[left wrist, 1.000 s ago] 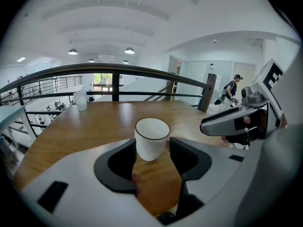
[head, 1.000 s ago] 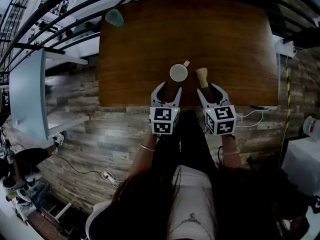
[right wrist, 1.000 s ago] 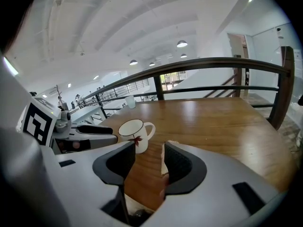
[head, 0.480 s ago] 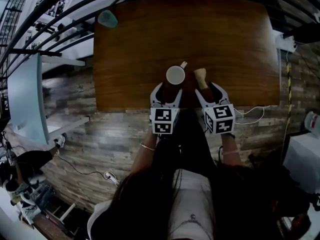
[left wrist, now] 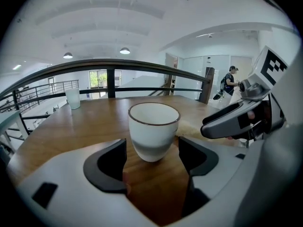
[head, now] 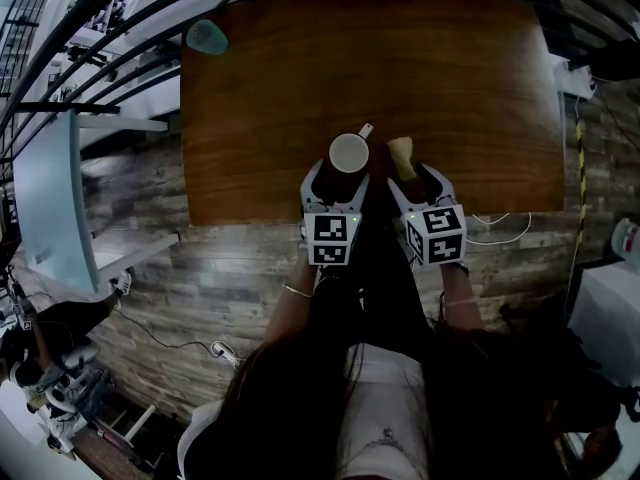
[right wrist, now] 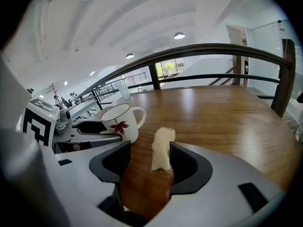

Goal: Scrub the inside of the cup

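Cup [left wrist: 154, 126] now inside widened left tool [left wrist: 152, 161], scrubber [right wrist: 162, 148] inside widened right tool [right wrist: 147, 167]

In the left gripper view the cup [left wrist: 154, 130] hides its own handle, and the rim screens its inside; at two o'clock a distant person [left wrist: 229, 82] is too small to read.

The desk [head: 450, 88] is showing glossy wood; the cup [left wrist: 154, 129] is gleaming, smooth glazed ceramic; the scrubber [right wrist: 162, 150] is looking rough and fibrous.

Grey-shelled left claw [head: 337, 179], right claw [head: 417, 181] — black pads [left wrist: 106, 167]; white cubes [head: 330, 239], black square markers; thin bracelet [head: 294, 295] at wrist.
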A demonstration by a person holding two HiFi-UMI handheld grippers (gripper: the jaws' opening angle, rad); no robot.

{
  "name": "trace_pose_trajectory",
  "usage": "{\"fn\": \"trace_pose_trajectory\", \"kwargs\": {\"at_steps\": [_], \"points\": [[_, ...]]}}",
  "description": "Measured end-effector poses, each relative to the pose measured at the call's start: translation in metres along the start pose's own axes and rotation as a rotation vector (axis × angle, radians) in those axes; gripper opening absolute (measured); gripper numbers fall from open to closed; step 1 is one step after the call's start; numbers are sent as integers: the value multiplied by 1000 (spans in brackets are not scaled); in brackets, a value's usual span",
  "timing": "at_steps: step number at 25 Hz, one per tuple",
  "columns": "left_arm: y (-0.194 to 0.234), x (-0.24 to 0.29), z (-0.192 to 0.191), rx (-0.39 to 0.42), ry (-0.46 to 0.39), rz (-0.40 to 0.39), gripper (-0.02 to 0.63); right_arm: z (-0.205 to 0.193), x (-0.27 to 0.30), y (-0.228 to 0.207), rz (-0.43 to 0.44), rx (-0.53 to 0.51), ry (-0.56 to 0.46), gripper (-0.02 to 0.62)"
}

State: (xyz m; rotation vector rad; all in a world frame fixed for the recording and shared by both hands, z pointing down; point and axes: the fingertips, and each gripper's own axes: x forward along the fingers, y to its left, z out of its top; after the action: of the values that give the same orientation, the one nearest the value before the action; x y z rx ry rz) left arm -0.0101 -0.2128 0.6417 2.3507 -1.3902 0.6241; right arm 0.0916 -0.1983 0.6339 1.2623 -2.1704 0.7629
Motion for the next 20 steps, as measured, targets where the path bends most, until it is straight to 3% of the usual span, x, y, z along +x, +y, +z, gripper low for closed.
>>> {"fn": "trace_pose_trajectory", "kwargs": {"at_steps": [8,20], "points": [[-4,12,-2,32,7,-21,383,-11,12,-4,5,2,40,268],[-4,25,-8,16,39,-64,443,-20,25,-9,-1,13,77,279]]}}
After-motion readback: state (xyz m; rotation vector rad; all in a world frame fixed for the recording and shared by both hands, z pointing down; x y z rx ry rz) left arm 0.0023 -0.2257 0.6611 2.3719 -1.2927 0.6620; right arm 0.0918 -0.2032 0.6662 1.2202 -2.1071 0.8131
